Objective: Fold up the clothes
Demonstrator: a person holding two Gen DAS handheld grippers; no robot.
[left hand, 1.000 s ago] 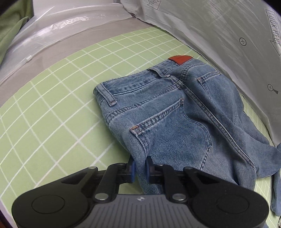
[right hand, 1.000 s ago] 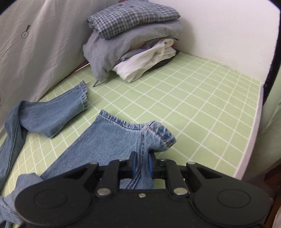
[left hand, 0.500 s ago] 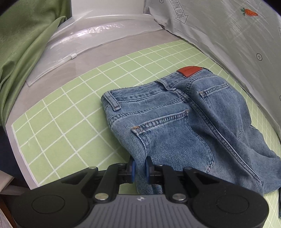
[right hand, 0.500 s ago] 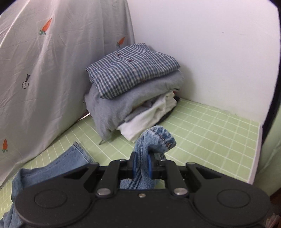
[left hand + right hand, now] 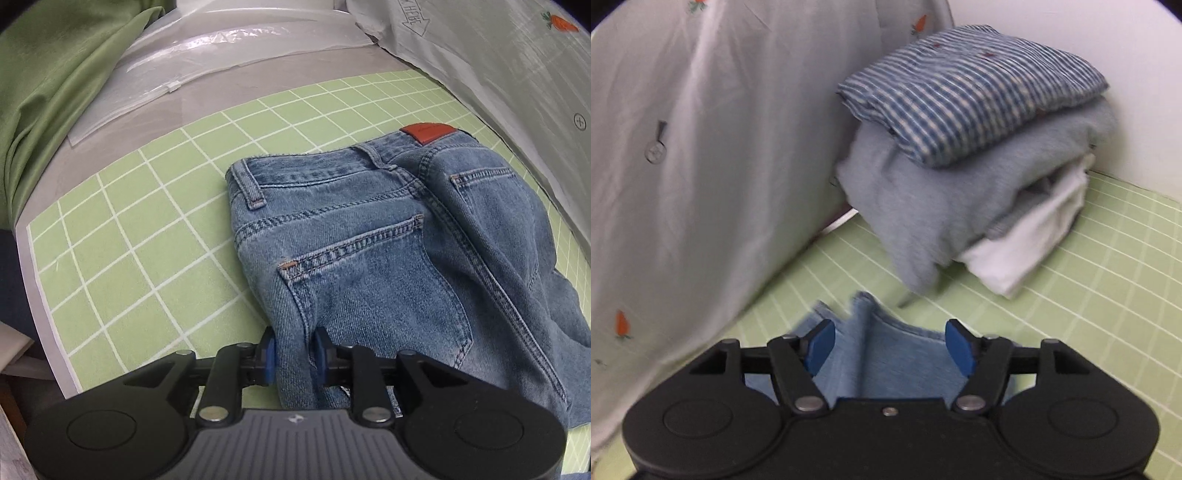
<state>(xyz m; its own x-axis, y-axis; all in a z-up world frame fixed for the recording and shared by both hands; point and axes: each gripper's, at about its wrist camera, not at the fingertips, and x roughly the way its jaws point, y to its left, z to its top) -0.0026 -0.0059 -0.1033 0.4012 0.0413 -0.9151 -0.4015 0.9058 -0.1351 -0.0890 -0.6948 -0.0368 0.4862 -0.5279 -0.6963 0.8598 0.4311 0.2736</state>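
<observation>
While left gripper (image 5: 293, 356) pinches faded blue denim jeans (image 5: 388, 236) side seam, right gripper (image 5: 890, 347) gapes wide, empty, over leg; regrasp near hem, keep seam taut.

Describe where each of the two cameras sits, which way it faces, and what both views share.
Left wrist: on the left gripper, facing along its fingers over the jeans seat; fingers shut on denim.
Right wrist: on the right gripper, facing the stack of folded clothes in the corner; fingers open above a jeans leg.
Shared: jeans, green grid mat, carrot-print sheet.
</observation>
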